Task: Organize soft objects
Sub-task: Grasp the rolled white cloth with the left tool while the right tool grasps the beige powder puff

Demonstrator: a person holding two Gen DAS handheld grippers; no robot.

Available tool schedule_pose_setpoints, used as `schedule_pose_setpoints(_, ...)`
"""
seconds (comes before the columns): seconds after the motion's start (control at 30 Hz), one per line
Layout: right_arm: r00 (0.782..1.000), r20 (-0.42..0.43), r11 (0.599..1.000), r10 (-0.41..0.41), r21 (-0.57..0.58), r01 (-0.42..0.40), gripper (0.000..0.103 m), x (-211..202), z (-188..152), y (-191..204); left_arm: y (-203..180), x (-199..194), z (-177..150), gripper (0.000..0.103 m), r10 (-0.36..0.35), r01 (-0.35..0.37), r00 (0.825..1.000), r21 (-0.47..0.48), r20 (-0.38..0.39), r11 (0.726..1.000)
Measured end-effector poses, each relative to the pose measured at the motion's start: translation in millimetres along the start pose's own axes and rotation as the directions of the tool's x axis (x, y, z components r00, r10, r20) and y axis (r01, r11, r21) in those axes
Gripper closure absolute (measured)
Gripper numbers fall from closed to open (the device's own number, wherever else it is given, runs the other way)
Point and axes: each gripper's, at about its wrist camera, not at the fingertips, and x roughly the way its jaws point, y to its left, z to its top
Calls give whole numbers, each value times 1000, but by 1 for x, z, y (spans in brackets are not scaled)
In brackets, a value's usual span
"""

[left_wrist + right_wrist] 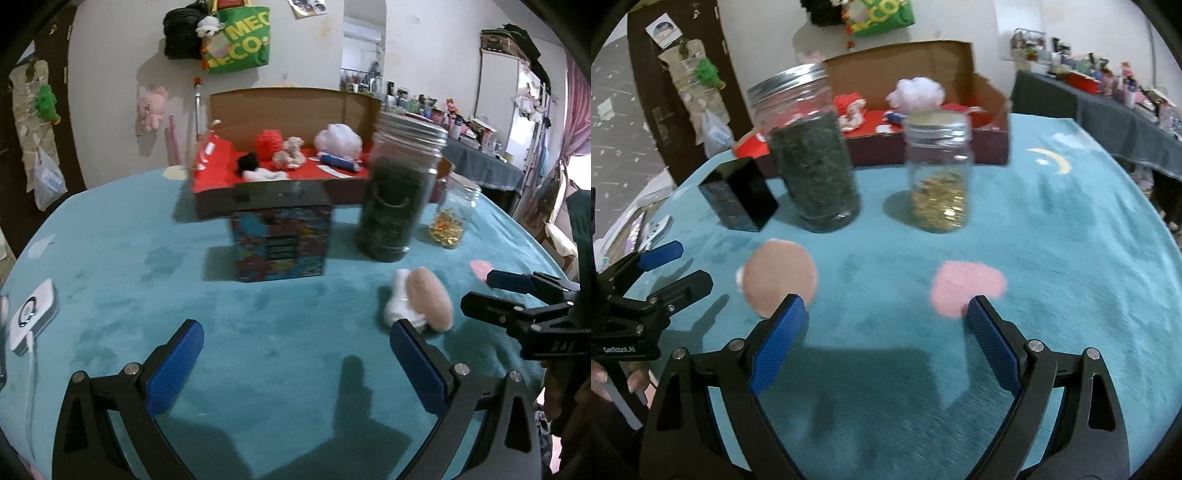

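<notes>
Presently on teal cloth [1071, 229]: brown-and-white plush [779, 282], loose, at ten o'clock off right gripper [886, 332], just beyond its left pad, apparently not touched. Same plush [421, 301] at one o'clock off left gripper [295, 354], close past its right pad. Long axis roughly twelve-to-six in left view. Nearer hand hard to call. Both pairs of fingers spread wide, holding nothing. Likely destination: cardboard box [993, 122] at twelve, behind two jars.

A round tan-pink plush pad [779, 275] with a white fluffy edge lies loose on the teal desk [1071, 240]. In the open cardboard box [288, 107] behind sit a red pom [269, 143], a white puff [338, 139], and a black tuft [248, 161].
</notes>
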Motion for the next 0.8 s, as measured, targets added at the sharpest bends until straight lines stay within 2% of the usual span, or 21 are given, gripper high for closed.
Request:
schedule_pose_setpoints(0.13,997,-47,998,68,-16,-69,12,12,9,18,17,-5,-2,0,11,-11,1000,-22,-1,1000)
schedule_pose_setpoints(0.2,996,-58,997,62,-39,-65,12,18,12,27,22,-5,-2,0,6,-6,1000,-31,-4,1000)
schedule_pose_setpoints(0.27,998,-66,997,23,-71,-28,12,22,13,36,23,-5,-2,0,-4,4,1000,-36,-8,999)
schedule_pose_setpoints(0.37,997,-73,998,12,-65,-17,12,20,13,31,21,-4,-1,0,-16,15,1000,-27,-9,1000)
schedule_pose_setpoints(0.43,997,-60,998,-39,-54,36,12,14,11,20,18,-3,0,0,-20,20,1000,-17,-8,1000)
schedule_pose_setpoints(0.5,989,-43,989,-144,-47,142,12,8,9,3,13,0,2,0,-36,36,999,-10,-12,999)
schedule_pose_setpoints(0.57,982,-39,983,-182,0,182,12,2,8,-17,8,3,3,0,-56,56,998,2,-17,998)
schedule_pose_setpoints(0.67,995,-37,994,-94,59,96,12,-6,9,-30,4,4,7,0,-61,61,998,15,-10,998)
schedule_pose_setpoints(0.73,999,-47,998,9,60,-6,12,-6,11,-23,6,4,9,0,-60,60,998,10,-8,998)
schedule_pose_setpoints(0.8,996,-62,997,62,38,-60,12,-2,13,-11,10,3,9,0,-55,55,998,-1,-7,998)
